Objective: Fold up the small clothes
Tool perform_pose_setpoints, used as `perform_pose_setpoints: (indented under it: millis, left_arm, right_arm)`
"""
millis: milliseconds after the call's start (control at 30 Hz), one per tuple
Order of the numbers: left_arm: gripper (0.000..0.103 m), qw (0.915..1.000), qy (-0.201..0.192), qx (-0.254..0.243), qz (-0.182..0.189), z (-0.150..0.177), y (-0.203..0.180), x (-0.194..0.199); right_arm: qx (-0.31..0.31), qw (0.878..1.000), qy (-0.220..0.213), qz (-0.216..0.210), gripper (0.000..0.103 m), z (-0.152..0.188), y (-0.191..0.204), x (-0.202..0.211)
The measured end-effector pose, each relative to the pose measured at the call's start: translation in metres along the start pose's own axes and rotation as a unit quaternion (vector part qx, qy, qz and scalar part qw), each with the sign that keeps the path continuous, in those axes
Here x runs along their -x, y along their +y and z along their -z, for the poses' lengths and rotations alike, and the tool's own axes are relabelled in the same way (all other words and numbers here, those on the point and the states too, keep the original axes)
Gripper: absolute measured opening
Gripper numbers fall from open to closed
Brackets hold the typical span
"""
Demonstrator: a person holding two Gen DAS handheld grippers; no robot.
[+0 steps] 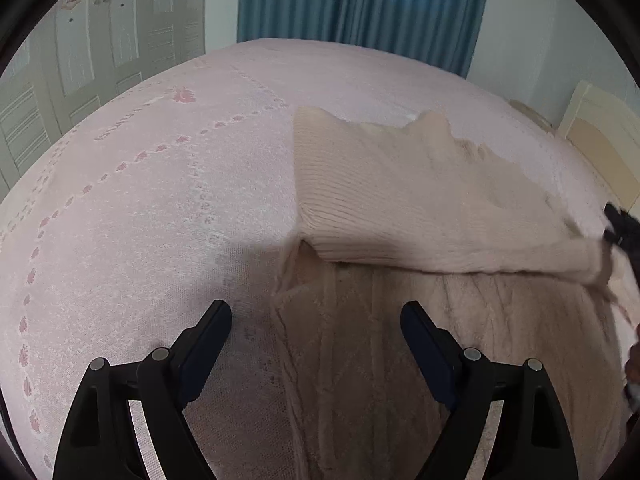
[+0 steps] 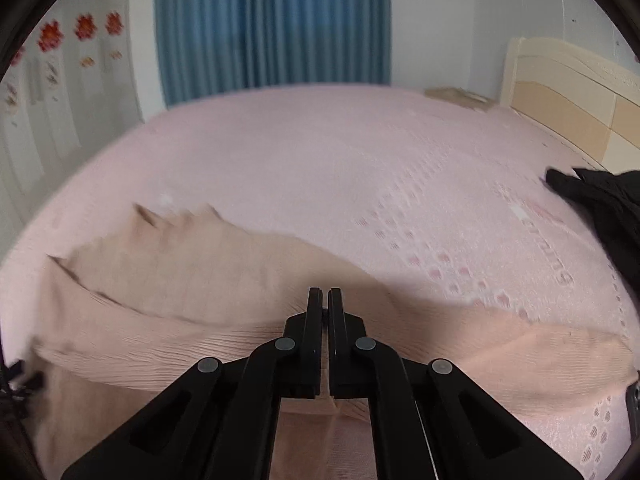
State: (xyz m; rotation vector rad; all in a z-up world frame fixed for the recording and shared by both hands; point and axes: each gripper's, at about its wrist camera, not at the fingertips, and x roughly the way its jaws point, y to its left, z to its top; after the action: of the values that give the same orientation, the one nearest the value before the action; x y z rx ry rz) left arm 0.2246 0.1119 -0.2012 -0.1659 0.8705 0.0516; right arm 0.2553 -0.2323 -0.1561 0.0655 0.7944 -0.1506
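Pink bedspread (image 1: 160, 208) under everything, blue curtain (image 2: 272, 20) at twelve o'clock. On it lies the beige knitted sweater (image 1: 400, 320), its ribbed sleeve (image 1: 400, 200) lifted across the body. My right gripper (image 2: 325, 300) has its fingers pressed together, and I think they pinch that sleeve, though blur hides the contact. My left gripper (image 1: 316, 320) hovers with fingers spread wide over the sweater's edge at seven o'clock. I'd carry the sleeve flat across, keep it taut, and pin the body with the left so nothing drags. Black garment (image 2: 600, 204) waits at three o'clock.
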Motion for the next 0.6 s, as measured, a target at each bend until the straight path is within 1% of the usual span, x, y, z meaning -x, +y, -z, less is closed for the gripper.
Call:
perform_pose_setpoints:
  millis: [33,100,133,200,300,333,367,400,433,500,567,600]
  left_arm:
    - [0.086,0.9999,-0.003,0.011,0.010,-0.001,0.005,0.002]
    - [0.086,0.9982,-0.001,0.039,0.046,-0.005,0.017,0.004]
    - [0.086,0.9966,0.003,0.051,0.065,-0.009,0.023,0.002]
    - [0.086,0.9955,0.005,0.065,0.069,-0.018,0.028,-0.003]
    - [0.085,0.9966,-0.003,0.064,0.051,-0.038,0.027,-0.013]
    - [0.085,0.9971,-0.007,0.061,0.045,-0.045,0.025,-0.017]
    - [0.085,0.9976,-0.008,0.057,0.038,-0.050,0.022,-0.020]
    - [0.085,0.9984,-0.009,0.050,0.027,-0.055,0.018,-0.024]
    - [0.085,0.9990,-0.010,0.041,0.017,-0.059,0.013,-0.028]
    - [0.085,0.9999,-0.007,0.013,0.007,-0.065,0.004,-0.033]
    - [0.085,0.9998,-0.008,-0.021,-0.003,-0.067,-0.005,-0.033]
    - [0.085,0.9995,-0.010,-0.029,-0.006,-0.067,-0.008,-0.032]
  right_arm:
    - [-0.003,1.000,0.013,0.011,0.000,0.007,-0.002,-0.008]
    - [-0.014,0.999,0.018,0.030,0.000,0.018,-0.010,-0.014]
    - [-0.027,0.999,0.025,0.021,0.000,0.024,-0.018,-0.017]
    - [-0.051,0.998,0.033,-0.003,0.000,0.024,-0.029,-0.016]
    - [-0.064,0.996,0.042,-0.049,0.005,0.022,-0.037,-0.013]
    - [-0.067,0.994,0.046,-0.074,0.019,0.024,-0.038,-0.013]
    - [-0.066,0.993,0.049,-0.084,0.033,0.025,-0.039,-0.014]
    - [-0.064,0.993,0.051,-0.090,0.056,0.026,-0.037,-0.016]
    - [-0.057,0.993,0.052,-0.093,0.063,0.028,-0.033,-0.018]
    - [-0.031,0.994,0.058,-0.083,0.061,0.028,-0.021,-0.024]
    - [-0.004,0.995,0.077,-0.068,0.033,0.028,-0.006,-0.034]
    - [0.008,0.994,0.081,-0.067,0.016,0.029,-0.001,-0.036]
